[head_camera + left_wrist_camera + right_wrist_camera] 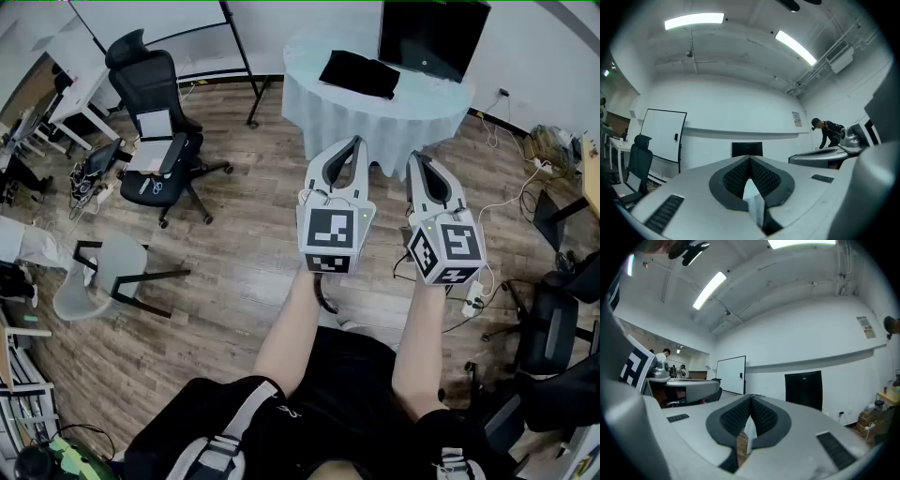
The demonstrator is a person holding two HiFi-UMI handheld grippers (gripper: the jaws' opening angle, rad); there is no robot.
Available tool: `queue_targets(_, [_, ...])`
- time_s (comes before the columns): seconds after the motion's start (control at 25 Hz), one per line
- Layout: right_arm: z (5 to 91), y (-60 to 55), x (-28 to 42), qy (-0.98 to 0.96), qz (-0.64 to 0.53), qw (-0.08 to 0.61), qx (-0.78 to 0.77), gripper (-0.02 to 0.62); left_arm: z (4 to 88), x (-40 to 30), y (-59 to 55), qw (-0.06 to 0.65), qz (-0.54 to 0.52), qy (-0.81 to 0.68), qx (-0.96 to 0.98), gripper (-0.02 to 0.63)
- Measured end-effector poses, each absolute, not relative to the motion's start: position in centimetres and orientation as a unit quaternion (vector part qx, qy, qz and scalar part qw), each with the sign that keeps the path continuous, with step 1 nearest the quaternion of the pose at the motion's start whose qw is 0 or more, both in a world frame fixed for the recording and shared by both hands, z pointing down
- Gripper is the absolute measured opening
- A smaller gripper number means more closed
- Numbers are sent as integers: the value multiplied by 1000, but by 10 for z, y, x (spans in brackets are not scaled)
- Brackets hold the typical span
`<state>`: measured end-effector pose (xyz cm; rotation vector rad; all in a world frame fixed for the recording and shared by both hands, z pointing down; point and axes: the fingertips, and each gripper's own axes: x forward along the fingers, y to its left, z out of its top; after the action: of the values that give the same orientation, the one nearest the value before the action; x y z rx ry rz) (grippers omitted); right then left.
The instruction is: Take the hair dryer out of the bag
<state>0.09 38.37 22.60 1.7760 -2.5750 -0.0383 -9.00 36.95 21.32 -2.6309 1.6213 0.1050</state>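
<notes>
Left tool (353, 142) and right tool (418, 159) are hovering level at frame centre, jaws together on nothing. A black bag (359, 73) is lying on the cloth-covered counter (319, 117) at upper centre, well apart from both. With the hair dryer unseen and presumably inside, the task is probably only beginning, calling next for approaching the bag and opening the jaws.

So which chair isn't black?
The pale grey chair at the head view's left edge, on black legs. The office chair beyond it and the chairs at the right are all black.
</notes>
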Motion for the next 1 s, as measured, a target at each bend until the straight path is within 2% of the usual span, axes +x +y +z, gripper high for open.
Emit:
queue_targets(0.52, [233, 246, -32, -803, 0, -19, 596, 6, 227, -137, 231, 18, 23, 509, -860, 15])
queue_targets(1.0, [236, 166, -33, -774, -4, 15, 633, 6, 239, -159, 135, 3, 14, 487, -873, 16])
